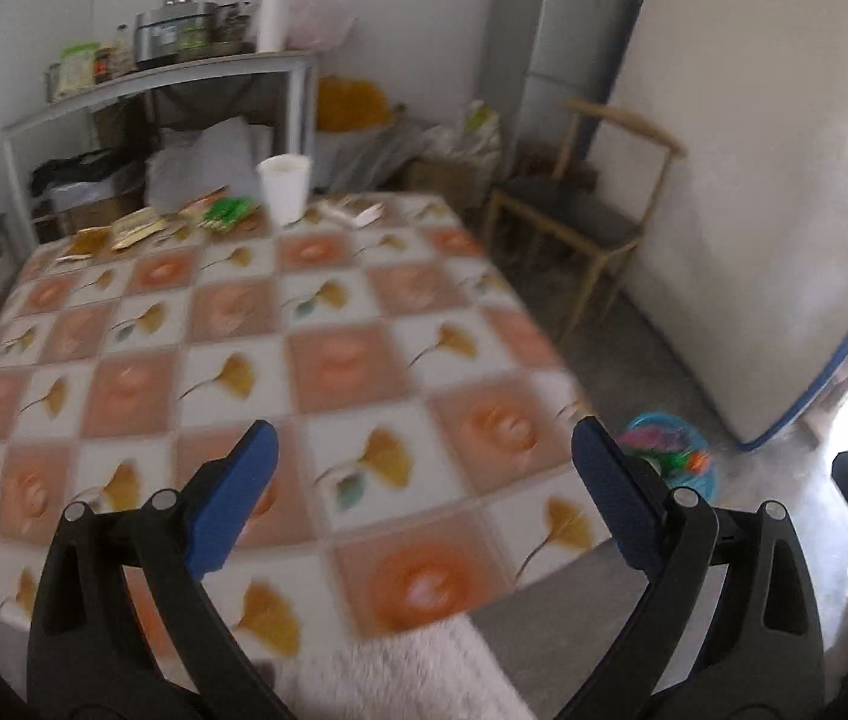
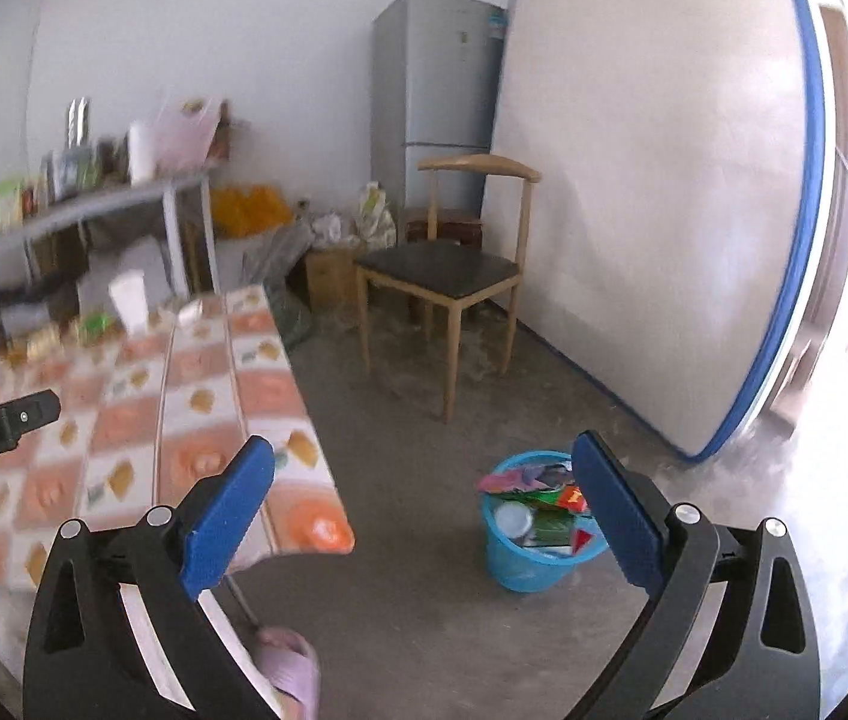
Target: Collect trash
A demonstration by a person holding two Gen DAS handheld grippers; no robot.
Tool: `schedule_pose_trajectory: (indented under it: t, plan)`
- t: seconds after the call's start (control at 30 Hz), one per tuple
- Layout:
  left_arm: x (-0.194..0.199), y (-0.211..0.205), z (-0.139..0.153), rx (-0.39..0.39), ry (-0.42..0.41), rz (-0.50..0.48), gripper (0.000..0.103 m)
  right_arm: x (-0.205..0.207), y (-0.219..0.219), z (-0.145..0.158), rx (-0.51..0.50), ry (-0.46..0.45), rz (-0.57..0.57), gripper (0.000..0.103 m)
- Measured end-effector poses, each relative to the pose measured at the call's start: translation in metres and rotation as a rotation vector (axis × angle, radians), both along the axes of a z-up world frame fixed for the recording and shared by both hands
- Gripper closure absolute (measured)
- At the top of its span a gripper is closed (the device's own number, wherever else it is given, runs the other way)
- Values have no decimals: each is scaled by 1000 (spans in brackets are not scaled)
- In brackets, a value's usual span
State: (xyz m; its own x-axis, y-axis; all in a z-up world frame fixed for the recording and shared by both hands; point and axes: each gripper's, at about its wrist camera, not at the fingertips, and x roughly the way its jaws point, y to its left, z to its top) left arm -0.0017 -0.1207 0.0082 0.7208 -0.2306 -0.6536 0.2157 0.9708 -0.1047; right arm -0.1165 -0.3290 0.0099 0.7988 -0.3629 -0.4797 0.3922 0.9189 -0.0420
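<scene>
My left gripper (image 1: 424, 450) hangs open and empty over the near part of a table with an orange checked cloth (image 1: 280, 360). At the table's far edge lie several wrappers (image 1: 136, 228), a green packet (image 1: 229, 211), a white paper cup (image 1: 284, 187) and white scraps (image 1: 358, 213). My right gripper (image 2: 424, 468) is open and empty above the floor, right of the table (image 2: 196, 420). Beside its right finger stands a blue bin (image 2: 529, 546) filled with colourful trash; in the left wrist view the bin (image 1: 673, 450) peeks out past the table's right edge.
A wooden chair (image 2: 454, 276) stands beyond the bin, with a fridge (image 2: 430, 102) and a leaning mattress (image 2: 652, 180) behind. A cluttered shelf (image 1: 154, 78) lines the back wall. A slippered foot (image 2: 292, 660) and a fuzzy sleeve (image 1: 412, 672) show near the bottom edges.
</scene>
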Motion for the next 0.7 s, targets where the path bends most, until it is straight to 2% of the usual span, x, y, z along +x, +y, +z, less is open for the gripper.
schedule_pose_trajectory:
  t: [0.1, 0.17, 0.37, 0.7]
  plan:
    - [-11, 1, -8, 57, 0, 22, 9, -3, 17, -6, -12, 21, -1, 6]
    - [-15, 1, -19, 51, 22, 23, 9, -3, 21, -11, 13, 41, -2, 6]
    - [-28, 3, -20, 26, 31, 30, 9, -5, 26, -26, 13, 96, -47, 6]
    - [-21, 21, -34, 4, 123, 130, 9, 10, 18, -39, 48, 171, -17, 6]
